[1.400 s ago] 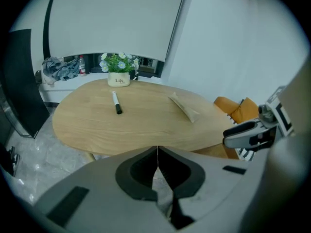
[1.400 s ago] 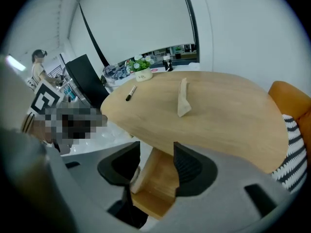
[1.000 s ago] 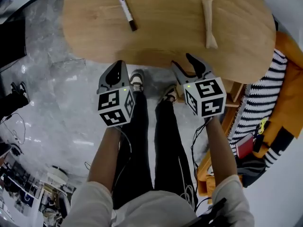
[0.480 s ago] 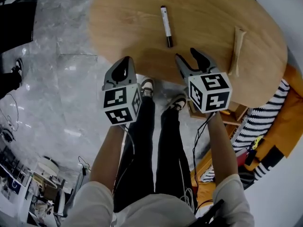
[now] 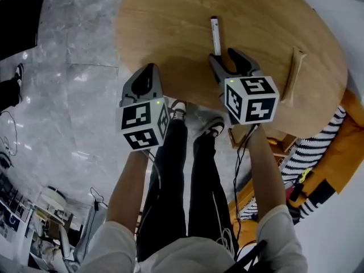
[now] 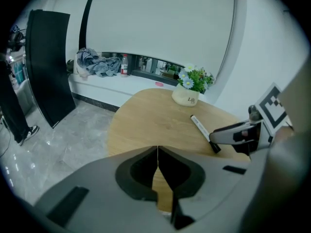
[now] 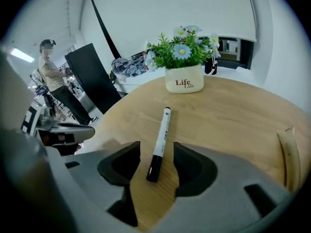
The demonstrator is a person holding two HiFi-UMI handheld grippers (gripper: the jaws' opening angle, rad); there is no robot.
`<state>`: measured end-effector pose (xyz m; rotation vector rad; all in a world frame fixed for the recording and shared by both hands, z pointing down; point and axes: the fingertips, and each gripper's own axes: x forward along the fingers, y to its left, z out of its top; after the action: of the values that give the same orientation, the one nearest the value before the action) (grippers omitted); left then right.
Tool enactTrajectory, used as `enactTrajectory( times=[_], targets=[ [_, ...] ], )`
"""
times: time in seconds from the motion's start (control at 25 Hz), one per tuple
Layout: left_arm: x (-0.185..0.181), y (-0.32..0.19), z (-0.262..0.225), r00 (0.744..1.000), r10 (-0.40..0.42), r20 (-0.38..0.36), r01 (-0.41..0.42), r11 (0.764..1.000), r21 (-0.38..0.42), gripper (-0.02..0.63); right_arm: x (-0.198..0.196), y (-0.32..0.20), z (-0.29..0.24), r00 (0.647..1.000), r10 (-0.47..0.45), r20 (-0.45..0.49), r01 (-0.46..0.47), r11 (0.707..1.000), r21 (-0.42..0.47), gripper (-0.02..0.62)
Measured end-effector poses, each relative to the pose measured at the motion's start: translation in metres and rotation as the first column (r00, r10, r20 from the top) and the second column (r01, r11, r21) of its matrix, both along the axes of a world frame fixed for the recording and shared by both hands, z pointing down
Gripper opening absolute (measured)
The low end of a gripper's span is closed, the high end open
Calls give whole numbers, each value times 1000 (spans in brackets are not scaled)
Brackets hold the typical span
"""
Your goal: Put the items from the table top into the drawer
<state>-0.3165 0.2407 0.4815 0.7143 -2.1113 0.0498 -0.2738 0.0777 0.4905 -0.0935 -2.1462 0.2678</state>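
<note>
A white marker with a black cap [image 5: 215,34] lies on the oval wooden table [image 5: 165,27]. My right gripper [image 5: 223,57] is open over the table's near edge. In the right gripper view the marker [image 7: 163,130] has its black-capped end between the jaws of that gripper [image 7: 156,149], untouched by either pad. A pale wooden stick [image 5: 294,75] lies to the right, also in the right gripper view as the stick [image 7: 287,154]. My left gripper [image 5: 149,70] is shut and empty at the table's near-left edge; its own view shows its jaws [image 6: 158,154] pressed together. No drawer is in view.
A white flower pot [image 7: 183,84] with blue and white flowers stands at the table's far side, behind the marker. Striped and orange fabric [image 5: 324,152] is heaped at the right of the table. The person's legs [image 5: 187,169] stand on grey marble floor below me.
The right gripper has moved forward over the table edge until its open jaws straddle the marker's capped end. The left gripper stays shut by the table edge.
</note>
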Motion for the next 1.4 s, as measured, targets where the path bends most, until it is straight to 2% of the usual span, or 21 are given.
enactTrajectory(
  times=[0.32, 0.6, 0.68, 1.04, 1.4],
  targets=[
    [-1, 19, 4, 999, -40, -17, 40, 999, 3, 11, -18, 2, 15, 999, -4, -46, 7, 998, 64, 197],
    [13, 26, 12, 998, -39, -40, 39, 999, -12, 11, -17, -8, 18, 998, 31, -63, -21, 988, 152, 99],
    [14, 25, 12, 999, -34, -42, 34, 999, -15, 11, -18, -10, 19, 997, 37, -68, -26, 986, 167, 91],
    [17, 22, 7, 999, -25, -31, 24, 1000, -16, 11, -14, -12, 18, 996, 36, -83, -21, 984, 176, 60],
    [32, 17, 4, 999, -10, -32, 9, 1000, -12, 11, 14, -19, 8, 995, 61, -84, -47, 986, 157, 58]
  ],
)
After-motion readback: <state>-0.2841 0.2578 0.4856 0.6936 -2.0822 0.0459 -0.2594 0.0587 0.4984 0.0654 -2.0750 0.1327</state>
